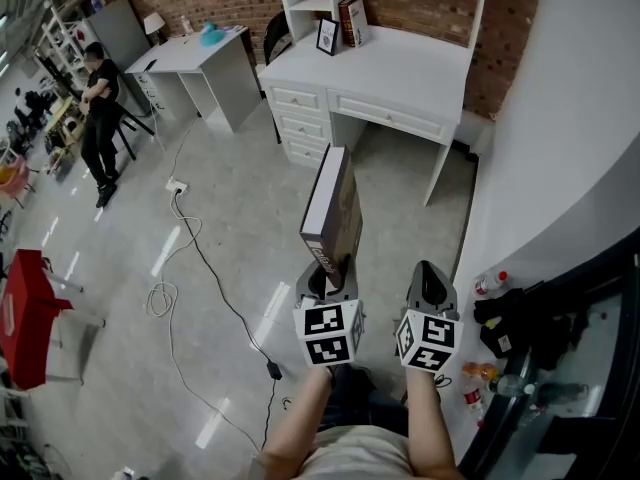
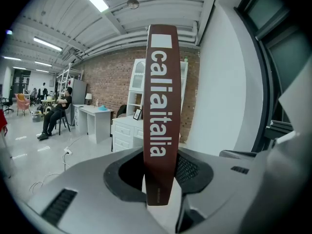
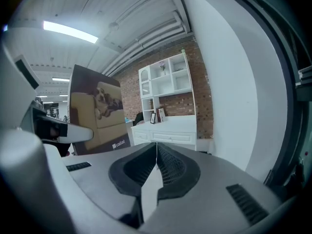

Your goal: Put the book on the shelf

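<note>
Jaws, head view: left gripper (image 1: 328,280) clamps the book (image 1: 335,208) upright by its lower end; right gripper (image 1: 431,286) just beside it. Left gripper view: pads press the brown spine. Right gripper view: jaws together, nothing between; book at left, shelf (image 3: 168,82) beyond.

- We find the book (image 1: 333,203) upright in the left gripper (image 1: 330,276), with the right gripper (image 1: 430,278) just beside it on the right.
- Ahead of us stands the desk (image 1: 400,73); a picture frame (image 1: 327,36) sits at its back left corner.
</note>
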`<action>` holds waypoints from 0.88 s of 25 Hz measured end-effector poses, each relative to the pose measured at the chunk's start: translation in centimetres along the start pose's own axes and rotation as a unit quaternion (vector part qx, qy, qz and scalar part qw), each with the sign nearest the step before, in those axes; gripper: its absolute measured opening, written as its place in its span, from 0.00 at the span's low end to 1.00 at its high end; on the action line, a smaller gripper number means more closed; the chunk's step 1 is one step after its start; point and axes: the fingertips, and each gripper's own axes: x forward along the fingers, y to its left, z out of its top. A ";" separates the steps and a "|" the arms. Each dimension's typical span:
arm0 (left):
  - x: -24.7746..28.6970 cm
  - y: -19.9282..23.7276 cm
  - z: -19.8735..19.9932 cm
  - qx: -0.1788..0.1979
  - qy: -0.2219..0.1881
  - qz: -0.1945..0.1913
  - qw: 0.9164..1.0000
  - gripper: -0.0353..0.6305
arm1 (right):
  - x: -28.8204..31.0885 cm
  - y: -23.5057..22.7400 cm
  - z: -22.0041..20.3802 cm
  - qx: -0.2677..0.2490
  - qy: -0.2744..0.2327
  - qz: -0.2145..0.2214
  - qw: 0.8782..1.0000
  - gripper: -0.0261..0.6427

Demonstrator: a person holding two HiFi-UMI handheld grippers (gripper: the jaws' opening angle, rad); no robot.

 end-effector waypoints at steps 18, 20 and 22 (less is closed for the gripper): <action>9.9 5.0 2.5 -0.004 0.015 -0.002 1.000 0.28 | 11.4 0.3 1.8 -0.005 0.006 0.001 1.000 0.06; 11.7 6.0 3.6 -0.004 0.014 -0.001 1.000 0.27 | 13.4 0.4 2.9 -0.006 0.001 -0.001 1.000 0.06; 13.6 6.8 4.7 -0.002 0.013 -0.003 1.000 0.28 | 15.4 0.4 3.9 -0.004 -0.003 -0.003 1.000 0.06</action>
